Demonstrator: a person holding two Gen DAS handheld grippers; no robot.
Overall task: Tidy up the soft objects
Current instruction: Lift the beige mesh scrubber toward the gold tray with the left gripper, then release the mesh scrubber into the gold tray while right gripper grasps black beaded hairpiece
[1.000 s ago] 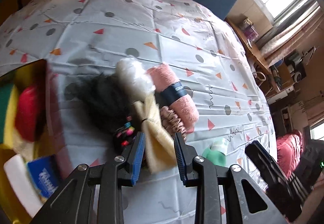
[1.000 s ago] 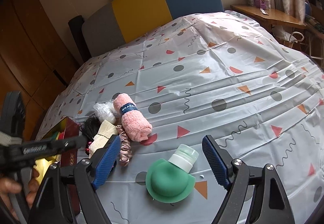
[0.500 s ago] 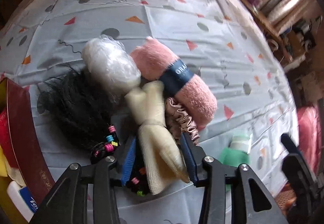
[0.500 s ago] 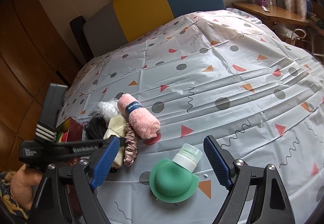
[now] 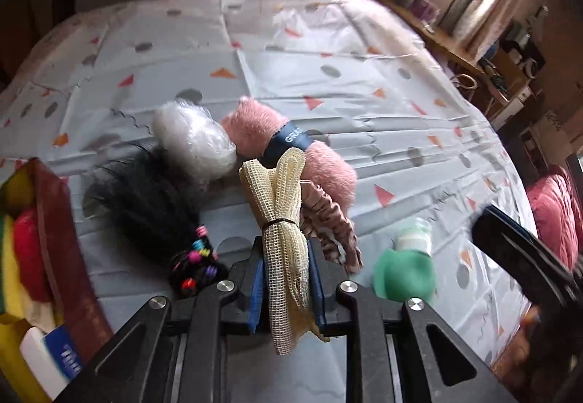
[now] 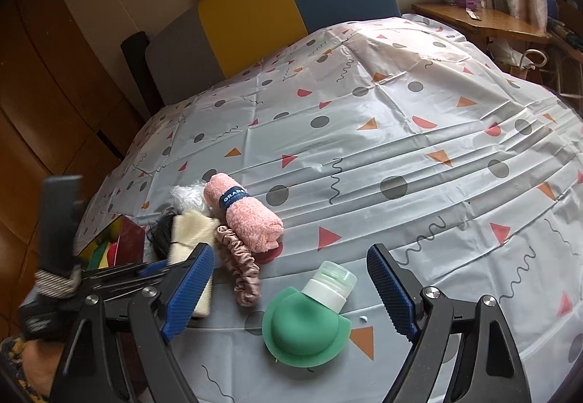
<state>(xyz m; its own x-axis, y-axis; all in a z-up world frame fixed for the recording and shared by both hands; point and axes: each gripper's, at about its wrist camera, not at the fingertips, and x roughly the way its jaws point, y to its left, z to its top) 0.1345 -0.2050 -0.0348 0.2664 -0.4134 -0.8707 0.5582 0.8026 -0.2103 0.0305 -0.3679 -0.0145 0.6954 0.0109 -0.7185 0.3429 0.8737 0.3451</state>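
While the left gripper (image 5: 286,288) is closing its blue pads on the cream mesh bundle (image 5: 282,217), pinching it just below its dark tie, the grip looks best kept near that tie, so the loose end cannot sag onto the pink scrunchie (image 5: 333,224) beside it; the lift should clear the black hair tuft (image 5: 145,199); the right gripper (image 6: 291,279) hangs spread and empty over the green silicone bottle (image 6: 309,321); the red box (image 5: 69,246) at left already holds red, yellow and green soft pieces and a blue-and-white pack.
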